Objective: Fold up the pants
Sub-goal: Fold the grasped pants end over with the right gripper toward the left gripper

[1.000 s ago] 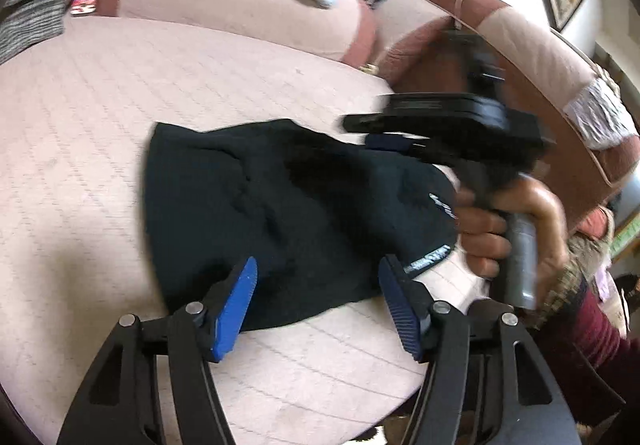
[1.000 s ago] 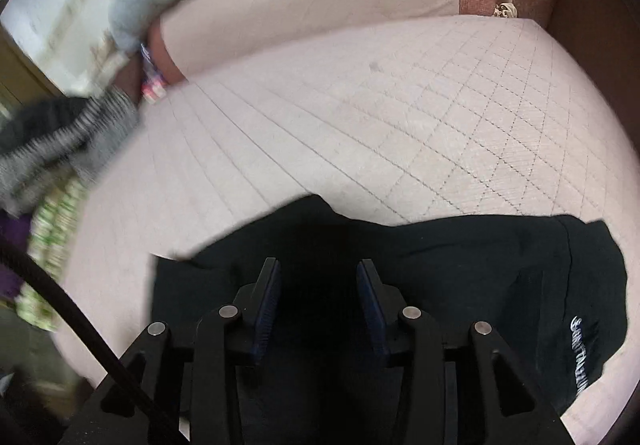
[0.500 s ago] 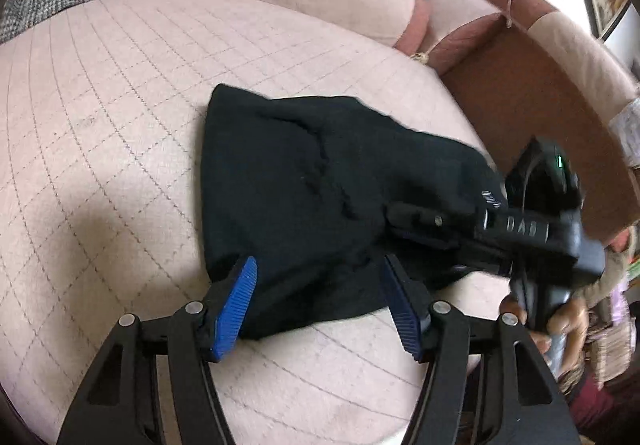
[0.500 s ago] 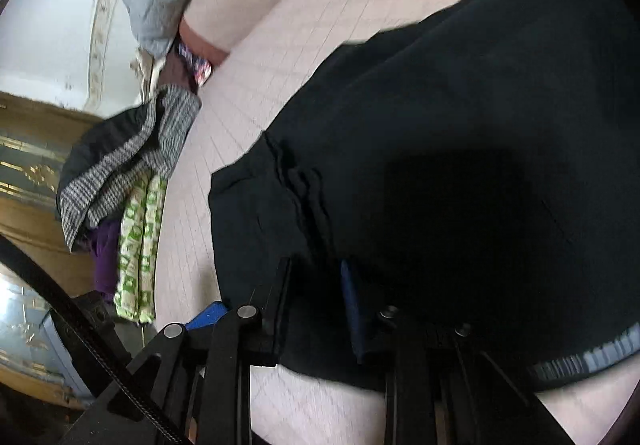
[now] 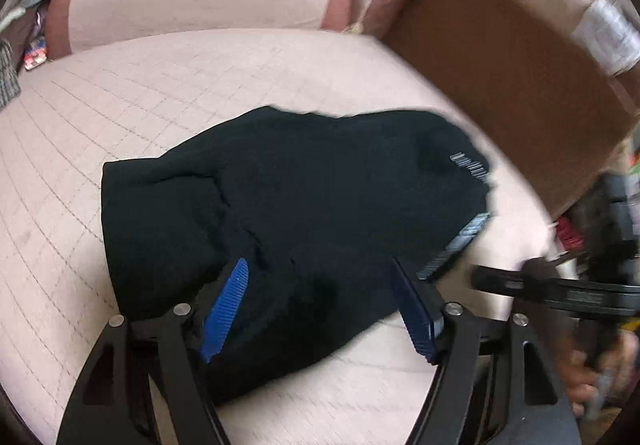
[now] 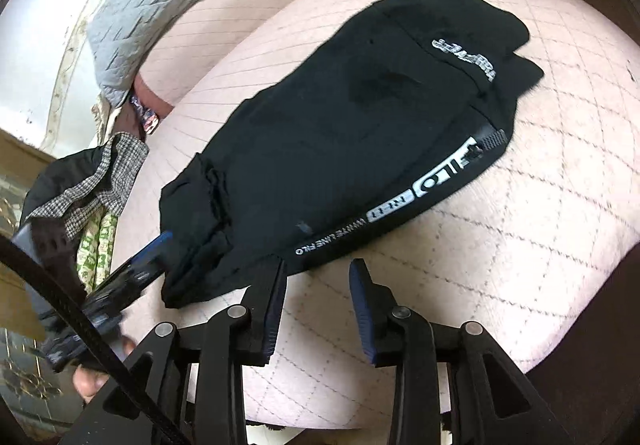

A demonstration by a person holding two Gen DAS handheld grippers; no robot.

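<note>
The black pants (image 5: 304,205) lie folded into a compact bundle on the pink quilted seat cushion (image 5: 140,93); they show in the right wrist view (image 6: 340,133) with white lettering along the waistband. My left gripper (image 5: 320,309) is open, its blue pads (image 5: 226,309) over the near edge of the bundle, holding nothing. My right gripper (image 6: 318,305) is open and empty, just off the waistband edge over bare cushion. The right gripper also shows at the right edge of the left wrist view (image 5: 560,293).
A grey quilted pillow (image 6: 160,1) lies on the sofa back. A brown armrest (image 5: 500,77) rises at the right. A checked garment and green patterned cloth (image 6: 96,205) lie at the seat's left end.
My right gripper has pulled back off the pants to the cushion's front edge. My left gripper has moved closer over the bundle's near edge. The pants lie flat.
</note>
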